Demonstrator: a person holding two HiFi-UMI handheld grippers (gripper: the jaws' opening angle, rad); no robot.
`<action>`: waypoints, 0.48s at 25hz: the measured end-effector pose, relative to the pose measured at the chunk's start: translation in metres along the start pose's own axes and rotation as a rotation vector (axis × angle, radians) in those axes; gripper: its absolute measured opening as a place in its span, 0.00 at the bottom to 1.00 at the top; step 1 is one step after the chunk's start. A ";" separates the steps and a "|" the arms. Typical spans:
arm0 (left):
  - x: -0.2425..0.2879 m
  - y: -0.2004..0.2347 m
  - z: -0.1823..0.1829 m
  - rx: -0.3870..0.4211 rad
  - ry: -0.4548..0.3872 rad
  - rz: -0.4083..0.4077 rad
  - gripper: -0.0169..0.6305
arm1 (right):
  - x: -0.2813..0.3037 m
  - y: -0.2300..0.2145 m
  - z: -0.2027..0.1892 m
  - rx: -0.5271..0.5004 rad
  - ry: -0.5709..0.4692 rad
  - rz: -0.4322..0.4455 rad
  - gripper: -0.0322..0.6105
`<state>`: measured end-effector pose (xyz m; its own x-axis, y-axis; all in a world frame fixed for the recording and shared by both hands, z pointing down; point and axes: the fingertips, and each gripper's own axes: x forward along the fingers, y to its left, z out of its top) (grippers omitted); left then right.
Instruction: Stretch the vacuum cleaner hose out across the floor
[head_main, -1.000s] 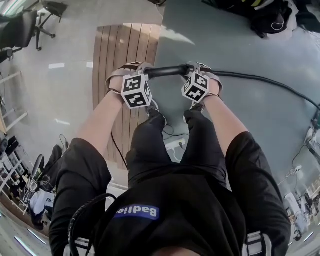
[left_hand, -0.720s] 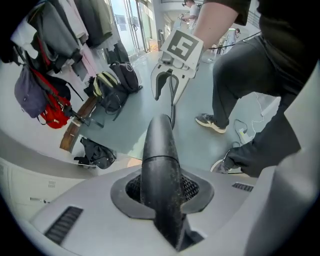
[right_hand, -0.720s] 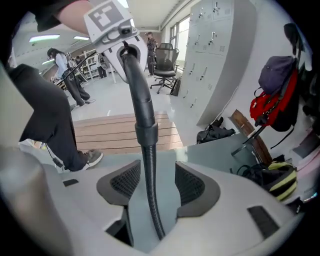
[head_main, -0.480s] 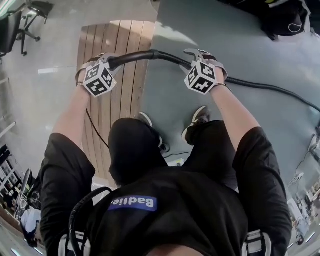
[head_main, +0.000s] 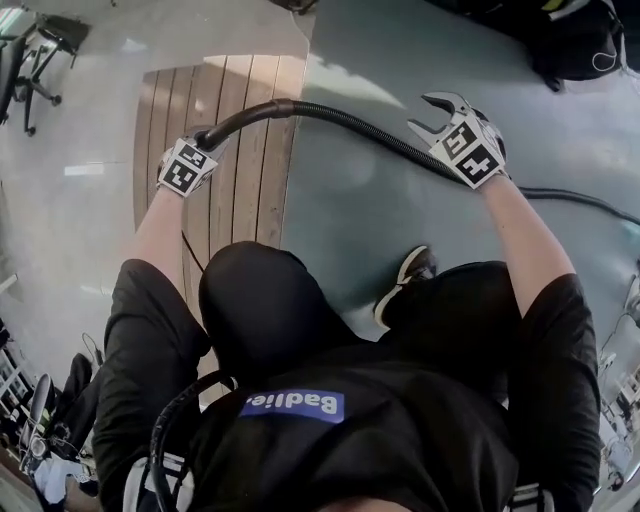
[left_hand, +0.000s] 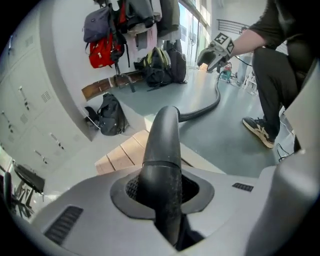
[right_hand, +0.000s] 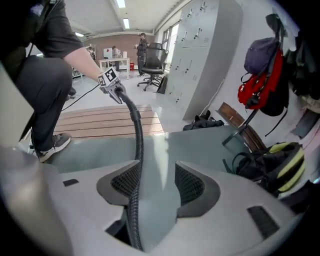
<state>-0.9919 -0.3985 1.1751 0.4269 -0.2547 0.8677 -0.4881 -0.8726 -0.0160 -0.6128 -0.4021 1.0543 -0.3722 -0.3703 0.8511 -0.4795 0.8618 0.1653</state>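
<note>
Black vacuum hose arcs between both grippers, over wooden boards and grey floor. Left gripper clenched on the hose's smooth rigid end. Right gripper released, jaws apart, with the ribbed hose running loose between them along one pad.

hose over floor, planks left — bags beyond

Far end of the hose, beyond the head view's right edge.

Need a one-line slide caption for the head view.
Left gripper clamped on the black hose over the wooden boards; it arcs to the open right gripper above grey floor.
</note>
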 end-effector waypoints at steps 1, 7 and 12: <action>0.007 0.002 -0.010 -0.027 -0.007 -0.001 0.16 | -0.005 -0.001 -0.006 0.004 0.011 -0.011 0.39; 0.049 0.006 -0.065 -0.089 0.026 -0.023 0.15 | -0.021 0.020 -0.038 0.024 0.086 -0.028 0.39; 0.082 -0.024 -0.099 -0.100 0.092 -0.087 0.15 | -0.025 0.031 -0.045 0.044 0.116 -0.028 0.39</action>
<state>-1.0207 -0.3571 1.2963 0.4015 -0.1365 0.9056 -0.5277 -0.8427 0.1069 -0.5829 -0.3502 1.0607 -0.2653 -0.3492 0.8987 -0.5240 0.8346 0.1696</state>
